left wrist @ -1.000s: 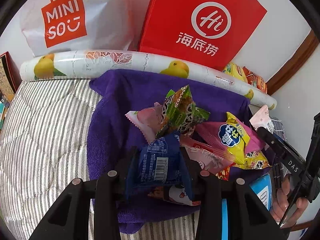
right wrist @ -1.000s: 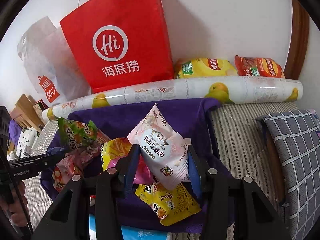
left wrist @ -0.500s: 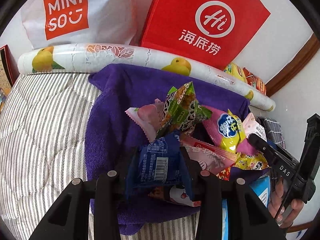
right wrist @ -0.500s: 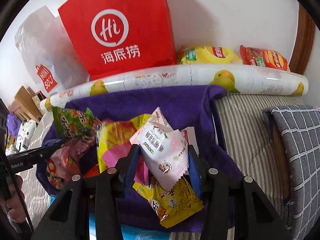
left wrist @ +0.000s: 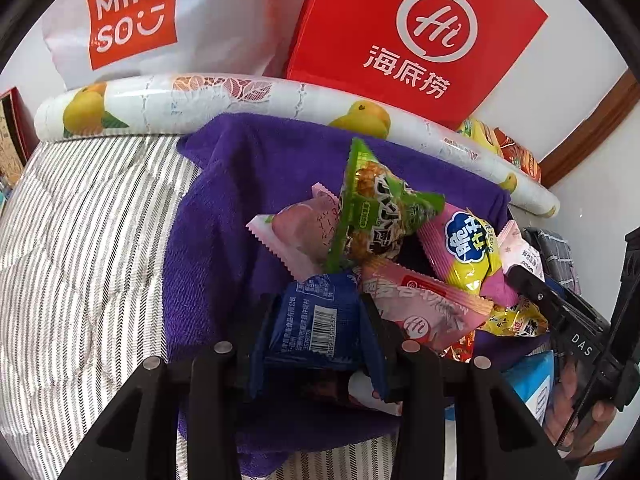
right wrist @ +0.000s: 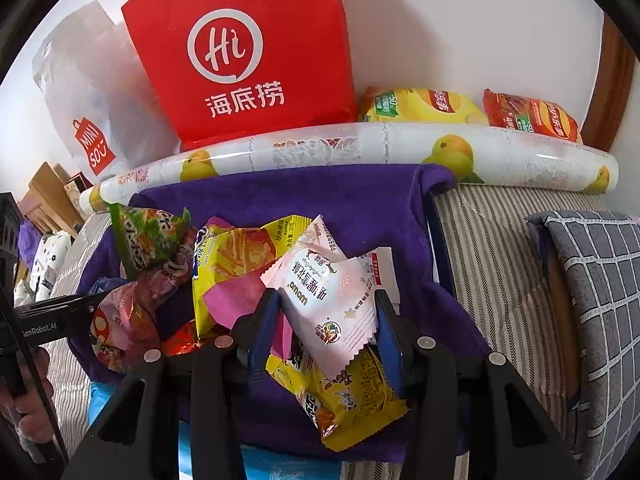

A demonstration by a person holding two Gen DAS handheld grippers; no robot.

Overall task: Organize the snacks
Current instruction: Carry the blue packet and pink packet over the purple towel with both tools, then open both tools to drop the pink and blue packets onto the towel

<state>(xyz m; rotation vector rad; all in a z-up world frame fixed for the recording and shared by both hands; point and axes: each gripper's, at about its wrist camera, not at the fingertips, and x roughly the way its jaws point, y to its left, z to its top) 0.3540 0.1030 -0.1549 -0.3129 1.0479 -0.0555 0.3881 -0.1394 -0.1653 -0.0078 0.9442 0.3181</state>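
A pile of snack packets lies on a purple towel [left wrist: 224,216] [right wrist: 360,208]. My left gripper [left wrist: 316,320] is shut on a dark blue packet [left wrist: 316,316] at the pile's near edge. My right gripper [right wrist: 324,308] is shut on a pale pink-white packet [right wrist: 324,300], held low over the pile. A green packet [left wrist: 372,208] [right wrist: 148,236], a pink-and-yellow packet [left wrist: 468,248] [right wrist: 240,264], a pink packet [left wrist: 424,308] and a yellow packet [right wrist: 352,400] lie in the pile. The right gripper's body [left wrist: 568,320] shows at the left wrist view's right edge.
A red Hi bag [left wrist: 412,36] [right wrist: 248,52] and a white Miniso bag [left wrist: 132,20] stand against the wall behind a fruit-printed roll [left wrist: 200,100] [right wrist: 360,148]. Two chip bags [right wrist: 424,106] lie behind the roll. Striped bedding [left wrist: 80,240] lies left, a checked pillow [right wrist: 592,300] right.
Both grippers have moved forward and lower toward the pile, each still holding its packet. The pink-white packet has come down closer to the snacks.
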